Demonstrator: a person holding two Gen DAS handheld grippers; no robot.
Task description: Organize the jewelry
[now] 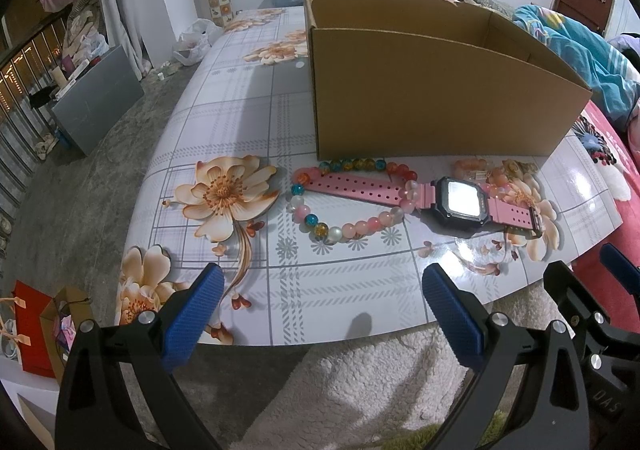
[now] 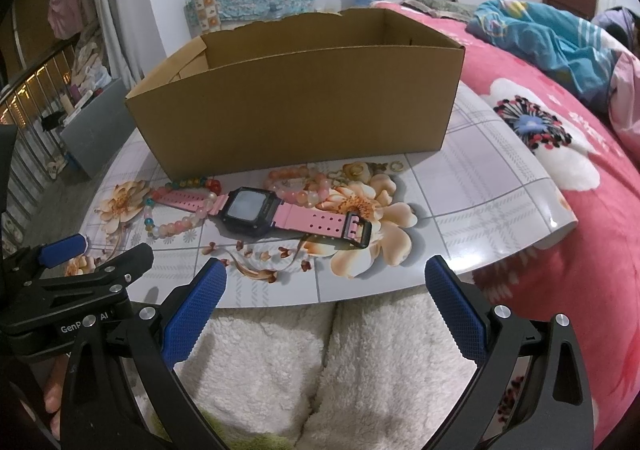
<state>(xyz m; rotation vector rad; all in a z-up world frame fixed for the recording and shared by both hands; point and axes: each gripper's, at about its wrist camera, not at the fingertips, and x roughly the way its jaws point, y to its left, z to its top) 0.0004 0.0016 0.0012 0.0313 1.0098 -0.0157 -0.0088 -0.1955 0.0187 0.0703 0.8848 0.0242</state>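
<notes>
Both claws, left [image 1: 320, 314] and right [image 2: 326, 310], gape empty, the pink watch [image 2: 256, 212] lying ahead, well apart.

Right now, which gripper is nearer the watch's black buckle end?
Right. The right gripper hangs open over the table edge just in front of the watch, buckle slightly right. The left gripper, also open, fronts the multicolour bead bracelet, further left.

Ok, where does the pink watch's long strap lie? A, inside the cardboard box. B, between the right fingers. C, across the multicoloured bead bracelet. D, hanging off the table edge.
C: the pink watch lies flat on the table, its strap crossing the bead bracelet in front of the cardboard box.
</notes>
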